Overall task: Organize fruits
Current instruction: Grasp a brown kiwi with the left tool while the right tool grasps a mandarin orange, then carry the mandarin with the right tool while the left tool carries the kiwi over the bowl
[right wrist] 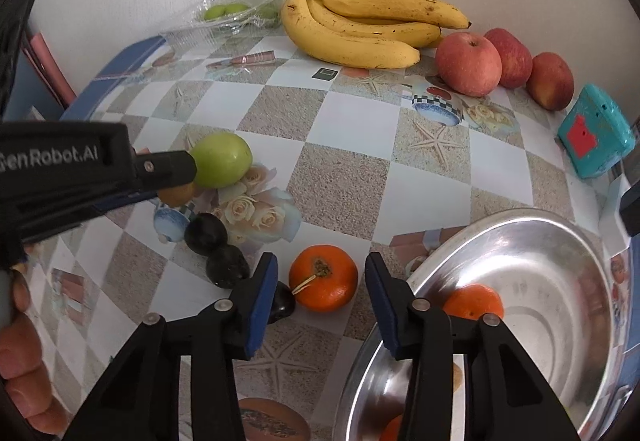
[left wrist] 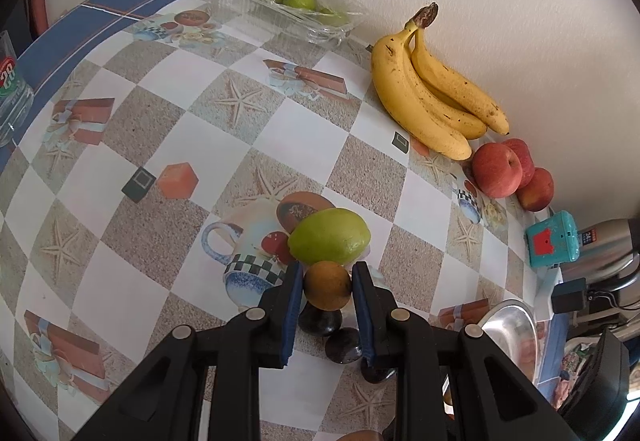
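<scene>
Your steel bowl (right wrist: 560, 241) holds oranges (right wrist: 476, 303); the clear tray (left wrist: 320, 29) holds green fruit. Your right hand-held gripper (right wrist: 320, 283) stands apart around an orange (right wrist: 323, 278) on the surface (right wrist: 360, 177). Your left hand-held gripper (left wrist: 326, 283) is clamped on a brown fruit (left wrist: 327, 285).

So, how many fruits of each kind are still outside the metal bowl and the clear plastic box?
Bananas: 3 that show
Red apples: 3
Dark plums: 3
Green fruit: 1
Orange: 1
Small brown fruit: 1
Total: 12
</scene>
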{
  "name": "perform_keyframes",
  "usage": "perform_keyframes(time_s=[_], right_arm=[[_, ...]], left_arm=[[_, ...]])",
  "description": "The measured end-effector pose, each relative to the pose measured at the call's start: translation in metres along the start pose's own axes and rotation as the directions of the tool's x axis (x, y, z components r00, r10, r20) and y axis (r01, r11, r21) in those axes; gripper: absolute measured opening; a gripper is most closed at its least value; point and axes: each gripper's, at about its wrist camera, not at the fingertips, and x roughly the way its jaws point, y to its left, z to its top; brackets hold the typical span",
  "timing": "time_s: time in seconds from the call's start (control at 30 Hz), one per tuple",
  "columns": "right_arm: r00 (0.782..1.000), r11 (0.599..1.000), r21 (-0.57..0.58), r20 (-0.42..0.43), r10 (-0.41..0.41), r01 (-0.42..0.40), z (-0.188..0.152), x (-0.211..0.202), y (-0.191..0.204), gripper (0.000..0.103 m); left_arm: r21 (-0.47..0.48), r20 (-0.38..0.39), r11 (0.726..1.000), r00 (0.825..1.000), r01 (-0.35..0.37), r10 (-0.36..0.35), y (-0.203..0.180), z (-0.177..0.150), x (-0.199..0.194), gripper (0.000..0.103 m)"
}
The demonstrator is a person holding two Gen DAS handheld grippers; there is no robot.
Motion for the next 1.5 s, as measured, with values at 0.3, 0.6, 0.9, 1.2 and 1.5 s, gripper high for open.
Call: perform_keyframes(time_s=[0.3,0.6,0.9,1.2,1.5], right_arm=[[0.999,0.999,-0.040,0.004,-0.034,0.034,-0.002,0.001,0.004,0.038],[0.997,0.995,0.059,0.007,0.076,-0.076,-0.001,-0.001,-0.008,0.037],[0.980,0.965,0.172,0.046,0.192,-0.197,-0.001,-0.007,-0.023,0.037],[0.975,0.957,0.193,0.088,0.203,-0.217,-0.001,-0.027,-0.026,0.037],[0.976,0.954,0.221,0.123,0.180,-0.203,-0.012,-0.055,-0.035,0.037]], left_arm=[[-0.002,0.003,1.000,1.000,0.008,-0.008,0.000,0.000,-0.002,0.027],[-0.008,0.005,1.000,1.000,0.018,-0.018,0.001,0.001,-0.004,0.027],[-0.010,0.006,1.000,1.000,0.025,-0.025,0.000,0.001,-0.007,0.027],[0.000,0.013,0.999,0.999,0.036,-0.036,-0.007,-0.003,-0.019,0.027],[0.042,0.008,0.998,0.998,0.055,-0.056,-0.027,-0.023,-0.040,0.027]])
